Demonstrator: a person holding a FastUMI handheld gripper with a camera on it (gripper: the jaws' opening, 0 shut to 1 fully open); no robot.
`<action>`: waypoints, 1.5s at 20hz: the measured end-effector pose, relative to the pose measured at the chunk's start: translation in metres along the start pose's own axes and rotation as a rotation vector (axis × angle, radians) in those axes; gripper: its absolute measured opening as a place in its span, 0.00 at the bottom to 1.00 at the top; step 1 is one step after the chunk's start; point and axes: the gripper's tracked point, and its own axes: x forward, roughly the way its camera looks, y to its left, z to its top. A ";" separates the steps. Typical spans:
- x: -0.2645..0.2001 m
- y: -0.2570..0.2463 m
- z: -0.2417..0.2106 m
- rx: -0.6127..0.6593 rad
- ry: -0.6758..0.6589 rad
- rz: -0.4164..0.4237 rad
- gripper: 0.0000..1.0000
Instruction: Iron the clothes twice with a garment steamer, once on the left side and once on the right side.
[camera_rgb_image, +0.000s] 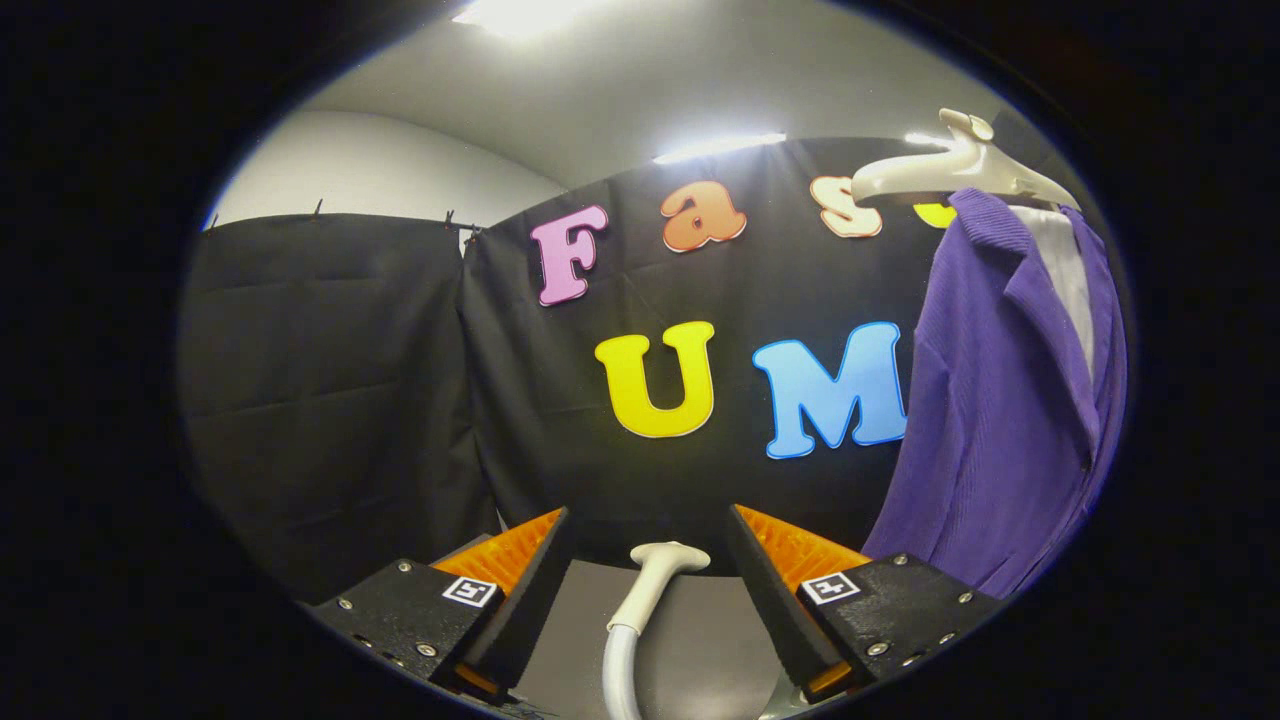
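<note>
Spread wide and gripping nothing, the tool (648, 560) is hovering over the steamer (650, 580) at lower centre, leaving both passes on the jacket (990, 420) seemingly undone.

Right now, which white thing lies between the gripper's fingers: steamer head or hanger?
The steamer head, low between the open gripper; the hanger holds the purple jacket high up.

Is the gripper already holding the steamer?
No. The gripper is open, and the steamer lies between its fingers, touched by neither.
</note>
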 end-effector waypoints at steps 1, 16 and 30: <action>0.013 0.000 -0.006 0.020 0.029 0.010 0.94; 0.116 -0.002 -0.125 0.323 0.476 0.102 0.95; 0.121 0.023 -0.200 0.569 0.710 0.187 0.57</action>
